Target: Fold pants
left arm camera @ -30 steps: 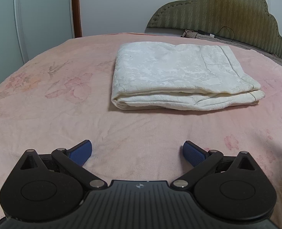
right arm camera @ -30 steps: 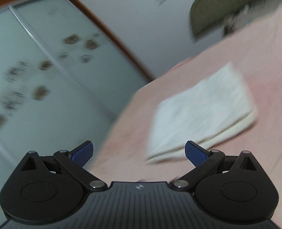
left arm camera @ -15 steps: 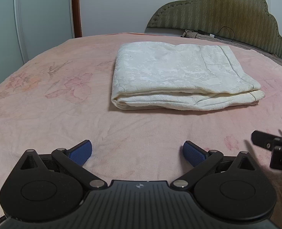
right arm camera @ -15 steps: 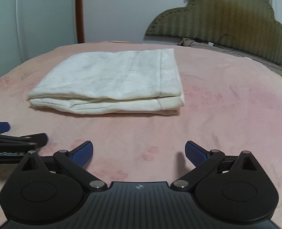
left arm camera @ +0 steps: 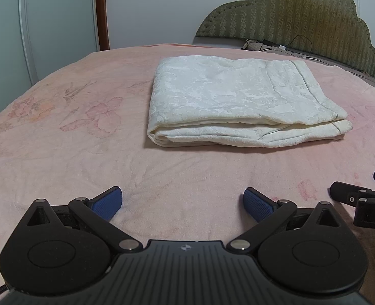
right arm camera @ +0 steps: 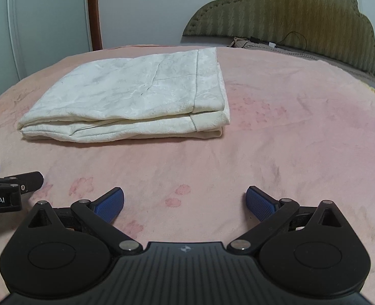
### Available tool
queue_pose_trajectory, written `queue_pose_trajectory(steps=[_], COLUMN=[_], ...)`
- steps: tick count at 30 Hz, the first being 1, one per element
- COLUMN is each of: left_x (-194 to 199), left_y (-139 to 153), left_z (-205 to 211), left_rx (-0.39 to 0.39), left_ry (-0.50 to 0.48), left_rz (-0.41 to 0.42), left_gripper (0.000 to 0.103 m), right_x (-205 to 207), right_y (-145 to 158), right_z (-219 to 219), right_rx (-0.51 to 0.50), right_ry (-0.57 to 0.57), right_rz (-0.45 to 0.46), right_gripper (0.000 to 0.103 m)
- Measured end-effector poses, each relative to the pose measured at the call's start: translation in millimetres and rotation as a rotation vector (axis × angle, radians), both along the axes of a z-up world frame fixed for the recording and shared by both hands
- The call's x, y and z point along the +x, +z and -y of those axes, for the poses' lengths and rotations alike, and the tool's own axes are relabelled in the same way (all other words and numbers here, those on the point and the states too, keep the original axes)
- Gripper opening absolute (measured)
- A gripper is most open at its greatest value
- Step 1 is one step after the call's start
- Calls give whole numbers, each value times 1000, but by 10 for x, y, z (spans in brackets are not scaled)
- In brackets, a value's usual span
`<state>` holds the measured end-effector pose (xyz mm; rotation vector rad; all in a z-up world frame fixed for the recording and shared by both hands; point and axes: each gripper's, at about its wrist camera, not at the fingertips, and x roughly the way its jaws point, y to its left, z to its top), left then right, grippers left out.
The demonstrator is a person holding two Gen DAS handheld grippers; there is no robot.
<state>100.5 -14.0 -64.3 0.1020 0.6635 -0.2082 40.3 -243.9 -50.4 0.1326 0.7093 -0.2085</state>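
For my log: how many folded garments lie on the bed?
1. The pants lie folded mid-bed, ahead of both open grippers, left and right.

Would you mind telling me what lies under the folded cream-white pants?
The folded cream-white pants lie flat on the pink floral bedspread, stacked in layers. Whatever is between the layers or beneath them is covered.

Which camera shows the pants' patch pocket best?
The left wrist view: the pocket on the pants shows its stitched outline clearly. In the right wrist view, the pants show only creases and a hem band.
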Motion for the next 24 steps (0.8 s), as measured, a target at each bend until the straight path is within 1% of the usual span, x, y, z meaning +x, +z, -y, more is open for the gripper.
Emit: queue_pose_trajectory(steps=[5, 9, 12, 17, 24], left_x=[-2, -43, -68, -89, -78], left_y=[3, 11, 11, 24, 22], left_z=[-30, 12, 16, -22, -41], left_rx=[-14, 11, 16, 36, 36], left_ry=[2, 28, 36, 121, 116], left_rz=[0, 13, 18, 38, 24], left_gripper=[103, 103, 103, 103, 103], right_x=[13, 8, 5, 3, 21], right_y=[-5, -5, -5, 6, 3], right_z=[-7, -4, 2, -41, -49], right_rx=[1, 1, 2, -2, -2], right_ry=[3, 4, 8, 53, 53], right_rz=[-2, -1, 5, 16, 5], right_gripper=[103, 103, 103, 103, 103])
